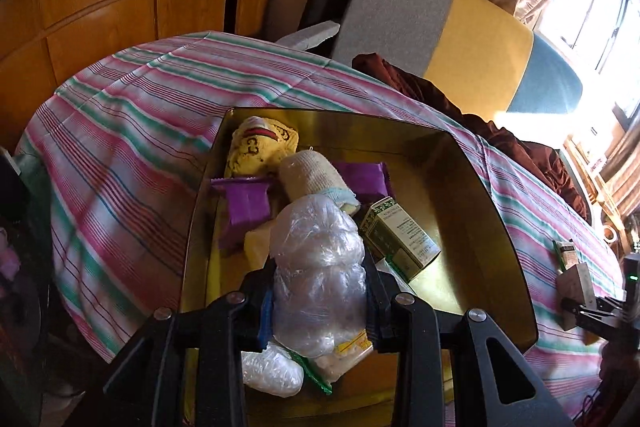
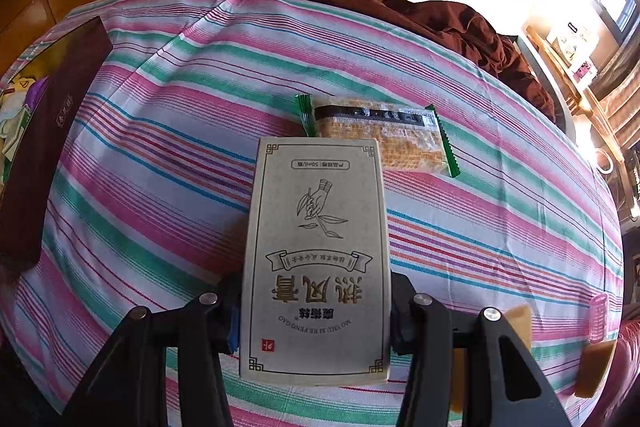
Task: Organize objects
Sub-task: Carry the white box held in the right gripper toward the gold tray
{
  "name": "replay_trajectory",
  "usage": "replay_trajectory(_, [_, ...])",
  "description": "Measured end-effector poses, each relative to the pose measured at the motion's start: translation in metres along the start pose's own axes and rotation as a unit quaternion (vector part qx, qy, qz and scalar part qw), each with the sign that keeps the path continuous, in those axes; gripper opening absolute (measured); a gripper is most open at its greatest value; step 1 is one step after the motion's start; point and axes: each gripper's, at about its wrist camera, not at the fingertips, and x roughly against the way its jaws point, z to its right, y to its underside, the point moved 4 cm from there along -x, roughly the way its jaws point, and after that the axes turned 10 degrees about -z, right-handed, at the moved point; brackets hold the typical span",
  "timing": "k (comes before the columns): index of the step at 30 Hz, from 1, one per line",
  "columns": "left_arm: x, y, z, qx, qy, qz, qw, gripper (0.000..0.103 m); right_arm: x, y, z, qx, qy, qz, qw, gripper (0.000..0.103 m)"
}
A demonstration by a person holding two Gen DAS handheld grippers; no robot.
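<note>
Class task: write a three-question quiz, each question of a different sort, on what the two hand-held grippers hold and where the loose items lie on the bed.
1. True or false: the left hand-held gripper holds a clear plastic bag over the gold tray.
2. The right hand-held gripper holds: A) a purple packet, B) a grey carton, C) a bandage roll.
3. Fill in: the snack packet beyond the carton lies on the striped ____.

Key: 1 true; 2 B; 3 sheet.
</note>
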Motion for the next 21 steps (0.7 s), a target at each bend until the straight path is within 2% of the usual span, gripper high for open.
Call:
replay_trajectory(9, [-0.041, -0.019, 0.032, -0.057, -0.025, -0.019, 0.9979, 0.036, -0.002, 0.001, -0.001, 0.002, 0.004, -0.001, 1.0, 0.051])
replay_trajectory(12, [-0.052, -0.022, 0.036, -0.07, -0.041, -0.025, 0.9964, 0.042, -0.001, 0.0, -0.002, 0.001, 0.004, 0.0, 1.0, 0.052])
replay_trajectory(15, [-0.051, -0.021, 0.036, -0.071, -0.05, -0.016, 0.9961, 0.061, -0.001, 0.0, -0.002, 0.001, 0.004, -0.001, 1.0, 0.052])
replay_trajectory(21, [-0.042, -0.014, 0.035, -0.071, -0.056, -0.005, 0.9959, 0.062, -0.001, 0.0, -0.001, 0.001, 0.005, -0.001, 1.0, 0.052])
